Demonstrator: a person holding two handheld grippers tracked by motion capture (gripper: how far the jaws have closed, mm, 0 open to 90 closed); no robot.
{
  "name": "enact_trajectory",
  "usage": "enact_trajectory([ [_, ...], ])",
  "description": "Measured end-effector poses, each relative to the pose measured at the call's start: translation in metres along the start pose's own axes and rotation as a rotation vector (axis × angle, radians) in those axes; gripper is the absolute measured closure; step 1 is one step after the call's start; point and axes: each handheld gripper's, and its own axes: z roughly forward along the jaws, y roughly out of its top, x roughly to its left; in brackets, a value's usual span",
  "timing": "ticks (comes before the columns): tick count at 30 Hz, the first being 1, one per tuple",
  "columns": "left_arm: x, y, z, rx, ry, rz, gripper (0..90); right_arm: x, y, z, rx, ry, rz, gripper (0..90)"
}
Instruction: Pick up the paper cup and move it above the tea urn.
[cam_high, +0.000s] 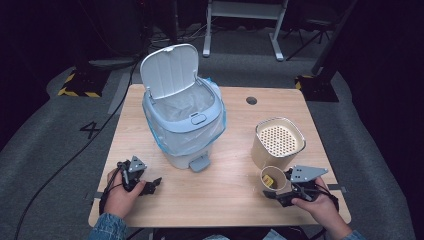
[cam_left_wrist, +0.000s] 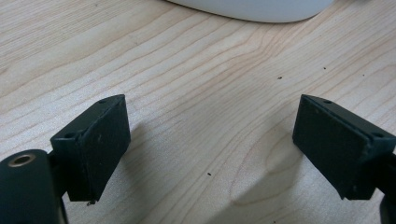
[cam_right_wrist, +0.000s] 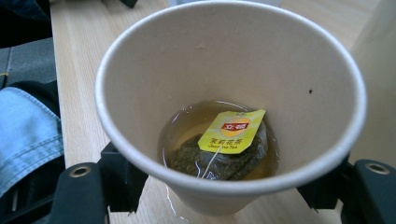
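Observation:
A paper cup (cam_right_wrist: 229, 70) holds pale tea and a wet tea bag (cam_right_wrist: 219, 158) with a yellow tag (cam_right_wrist: 232, 131). The black jaws of my right gripper (cam_right_wrist: 219, 189) press against the cup's lower wall on both sides. From above, the paper cup (cam_high: 270, 178) stands near the table's front right, with the right gripper (cam_high: 278, 185) around it from the right. At the front left my left gripper (cam_high: 150, 183) rests low over the wood. Its jaws stand wide apart over bare tabletop in the left gripper view (cam_left_wrist: 210, 144), with nothing between them.
A light blue pedal bin (cam_high: 182, 122) with a plastic liner stands mid-table, its lid (cam_high: 168, 70) raised and its pedal (cam_high: 199, 163) facing me. A beige canister with a perforated top (cam_high: 278, 140) stands just behind the cup. The wooden table (cam_high: 220, 195) has a cable hole (cam_high: 251, 100).

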Motion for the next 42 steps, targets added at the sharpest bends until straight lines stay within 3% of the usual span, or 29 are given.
enact_trajectory([
  [8,0.0,0.0,0.0,0.0,0.0,-0.001,11.4,-0.002,0.03,-0.027,-0.009,0.014,-0.02,29.9],
  [19,0.0,0.0,0.0,-0.002,0.001,0.0,11.4,-0.011,0.076,-0.063,-0.041,-0.029,-0.091,29.8],
  [33,-0.001,-0.001,0.0,-0.005,0.007,0.001,11.8,-0.049,0.124,-0.083,-0.082,-0.107,-0.141,29.8],
  [42,-0.001,-0.001,0.0,-0.005,0.007,0.001,11.8,-0.082,0.138,-0.078,-0.064,-0.144,-0.13,29.9],
])
